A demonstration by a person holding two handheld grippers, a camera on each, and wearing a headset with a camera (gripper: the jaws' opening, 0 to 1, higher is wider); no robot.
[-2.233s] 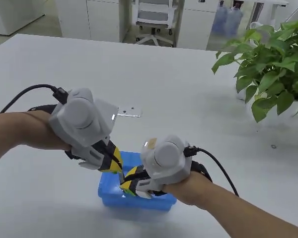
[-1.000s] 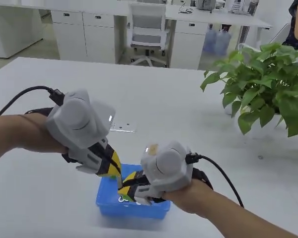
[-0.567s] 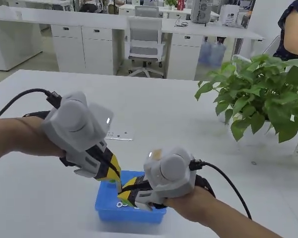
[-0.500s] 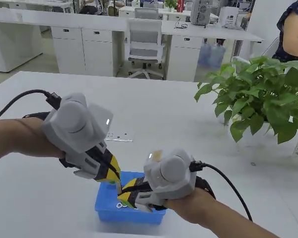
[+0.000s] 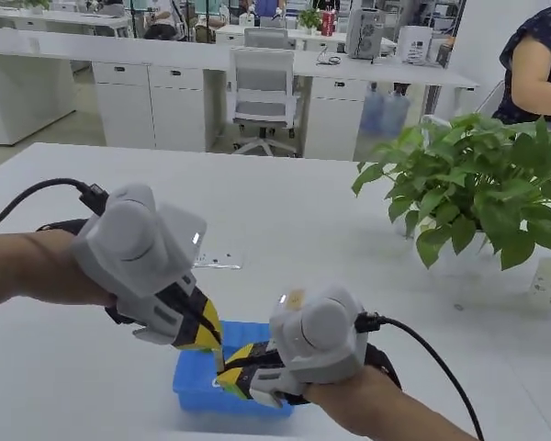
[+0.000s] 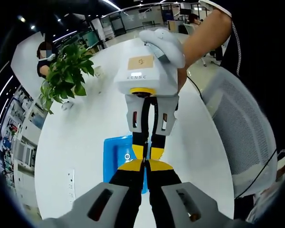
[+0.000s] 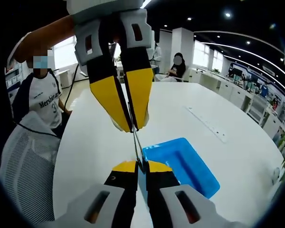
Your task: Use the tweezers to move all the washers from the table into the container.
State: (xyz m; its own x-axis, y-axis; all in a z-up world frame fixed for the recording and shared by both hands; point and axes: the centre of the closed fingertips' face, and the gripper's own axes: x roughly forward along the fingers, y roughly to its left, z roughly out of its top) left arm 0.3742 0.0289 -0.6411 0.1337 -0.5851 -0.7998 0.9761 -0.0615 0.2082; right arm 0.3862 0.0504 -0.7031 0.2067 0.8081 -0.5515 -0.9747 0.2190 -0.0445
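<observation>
1. A person sits at a white surface (image 5: 303,211), holding a tool in each hand. The two tools point towards each other, tips almost meeting.
2. The left tool (image 5: 211,338) slants down from the left. Its yellow-tipped jaws are drawn narrow and pinch the thin metal tweezers (image 7: 136,142).
3. The right tool (image 5: 228,367) comes in from the right, lower and nearer the person. Its jaws are also narrow, closed on the lower end of the same tweezers.
4. In the right gripper view, the tweezers run as a slim line from the left tool's tips down into the right tool's tips.
5. A shallow blue container (image 7: 190,166) rests on the surface directly below the meeting tips. In the head view the tools cover part of it.
6. In the left gripper view, a small pale ring, seemingly a washer (image 6: 127,156), lies inside the container, just beside the right tool's jaws.
7. A narrow strip (image 5: 217,265) lies flat on the surface beyond the left tool.
8. A leafy green plant (image 5: 477,184) stands on the far right of the surface, well apart from the container.
</observation>
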